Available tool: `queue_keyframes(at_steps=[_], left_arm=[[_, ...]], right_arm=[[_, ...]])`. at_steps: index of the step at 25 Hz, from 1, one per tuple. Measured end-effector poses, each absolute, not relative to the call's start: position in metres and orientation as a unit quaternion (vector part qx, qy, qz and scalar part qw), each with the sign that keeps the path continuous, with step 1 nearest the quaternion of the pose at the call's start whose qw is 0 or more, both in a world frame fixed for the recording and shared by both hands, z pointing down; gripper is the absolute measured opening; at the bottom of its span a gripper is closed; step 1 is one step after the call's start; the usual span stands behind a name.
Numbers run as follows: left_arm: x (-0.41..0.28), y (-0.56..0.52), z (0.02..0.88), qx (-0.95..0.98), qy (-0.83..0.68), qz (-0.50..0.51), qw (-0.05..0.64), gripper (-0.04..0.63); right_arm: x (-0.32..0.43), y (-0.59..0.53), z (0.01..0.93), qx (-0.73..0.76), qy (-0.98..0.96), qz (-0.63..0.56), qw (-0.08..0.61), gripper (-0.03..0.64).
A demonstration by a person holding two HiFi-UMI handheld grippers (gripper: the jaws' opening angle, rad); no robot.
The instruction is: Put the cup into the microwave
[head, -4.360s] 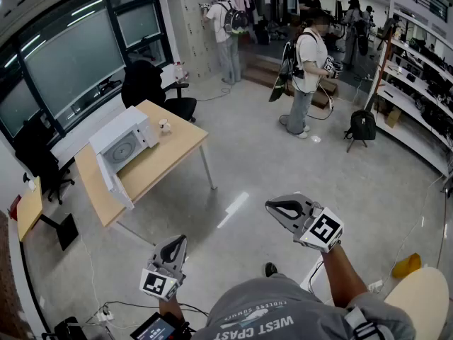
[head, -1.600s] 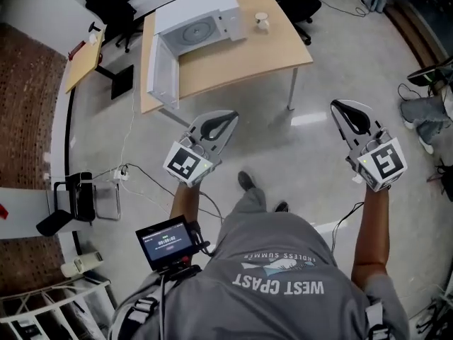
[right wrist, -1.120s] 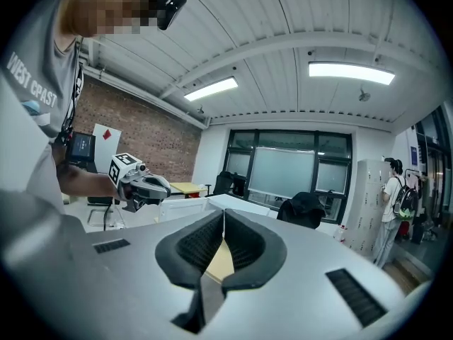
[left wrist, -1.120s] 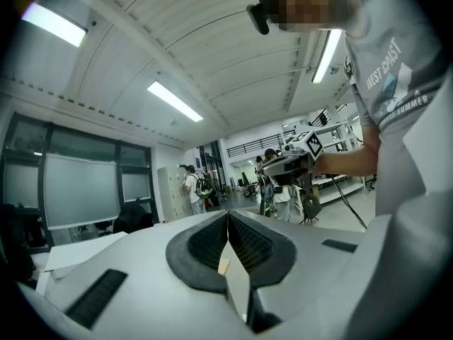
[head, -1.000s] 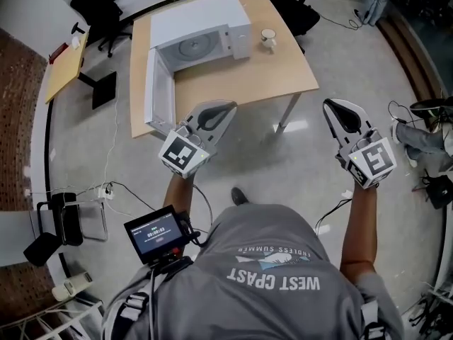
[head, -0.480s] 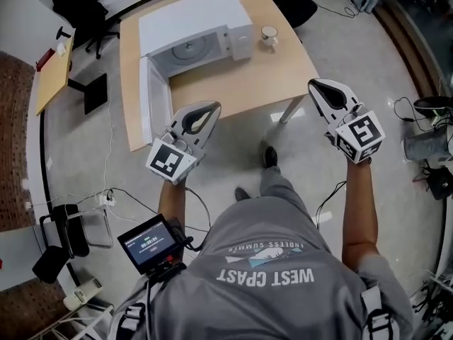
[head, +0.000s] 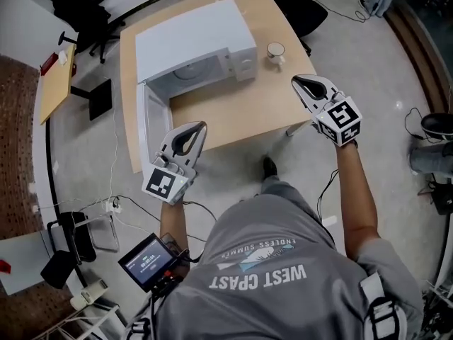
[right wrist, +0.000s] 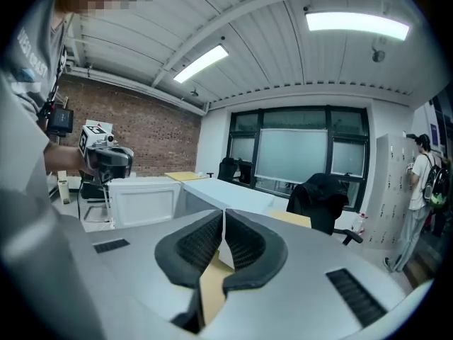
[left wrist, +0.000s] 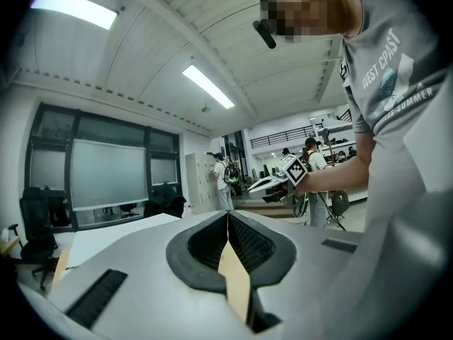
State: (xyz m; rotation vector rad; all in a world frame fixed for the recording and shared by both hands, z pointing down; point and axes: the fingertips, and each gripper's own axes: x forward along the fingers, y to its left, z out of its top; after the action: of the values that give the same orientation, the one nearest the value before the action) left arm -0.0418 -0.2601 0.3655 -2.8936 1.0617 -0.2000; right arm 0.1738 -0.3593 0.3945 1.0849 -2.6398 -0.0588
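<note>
wooden table (head: 233, 112) bears a small white cup (head: 275, 50).

Only legible print is on the person's grey shirt (head: 265, 268): "WEST C?AST" (second letter of the last word unclear) with "ENDLESS SUMMER" beside it, seen from above. Left gripper view catches part of it. Waist screen (head: 147, 262) digits too small to read.

I note a wooden tabletop (head: 233, 112) at centre frame. Black office chair (head: 301, 6) upper right. Small yellow side table (head: 55, 91) upper left. Lit monitor (head: 147, 262) lower left.
</note>
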Motion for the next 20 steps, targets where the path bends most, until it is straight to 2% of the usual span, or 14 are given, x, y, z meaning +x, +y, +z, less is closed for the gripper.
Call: queue_keyframes(at_steps=[7,9,11,20], left_arm=[[-0.037,-0.31,0.394,-0.921,0.378,-0.09,-0.015,0.021],[-0.035,-0.321,0.402,-0.917,0.387,-0.095,-0.026,0.021],[-0.033,-0.331,0.408,-0.913,0.394,-0.101,-0.034,0.021],[-0.032,-0.355,0.433,-0.897,0.418,-0.133,-0.058,0.021]], right_arm=[[0.196,-0.466,0.475,0.367,-0.913,0.043,0.176,0.028],[0.202,-0.492,0.503,0.365,-0.908,0.061,0.194,0.056],[0.207,-0.514,0.53,0.366,-0.903,0.079,0.213,0.114],[0.234,-0.582,0.651,0.385,-0.862,0.149,0.293,0.145]])
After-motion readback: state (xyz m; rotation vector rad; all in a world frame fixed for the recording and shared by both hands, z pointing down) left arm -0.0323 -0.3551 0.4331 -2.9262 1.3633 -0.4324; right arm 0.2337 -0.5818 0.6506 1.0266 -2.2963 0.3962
